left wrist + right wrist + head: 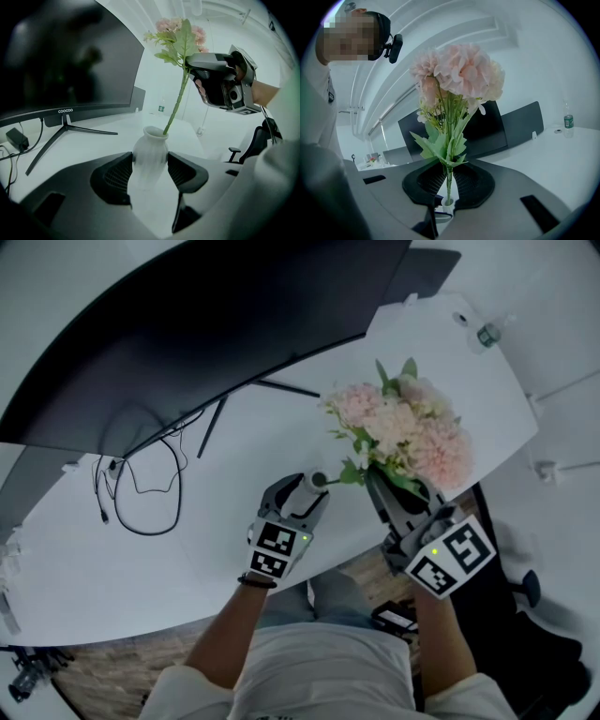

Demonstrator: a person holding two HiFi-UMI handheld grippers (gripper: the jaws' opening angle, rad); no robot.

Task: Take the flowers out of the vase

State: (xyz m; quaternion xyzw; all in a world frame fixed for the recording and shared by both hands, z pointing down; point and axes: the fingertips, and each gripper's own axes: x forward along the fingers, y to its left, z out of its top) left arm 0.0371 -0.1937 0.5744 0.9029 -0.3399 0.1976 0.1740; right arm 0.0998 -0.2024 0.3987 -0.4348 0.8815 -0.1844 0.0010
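A small white vase [150, 152] stands on the white desk [187, 540] between the pads of my left gripper [150, 165], which is shut on its belly. A bunch of pink flowers [405, 424] with green leaves rises from it on one thin green stem [176, 105], whose lower end sits in the vase mouth. My right gripper [449, 182] is shut on that stem just under the leaves, with the vase mouth [447, 202] right below its jaws. In the head view the left gripper [309, 489] and right gripper [378, 478] are side by side at the desk's near edge.
A large curved monitor [187, 324] on a splayed stand [65, 129] fills the far left of the desk. Loose black cables [141, 493] lie in front of it. A small bottle [487, 334] stands at the far right corner. A dark office chair [525, 615] is off the desk's right.
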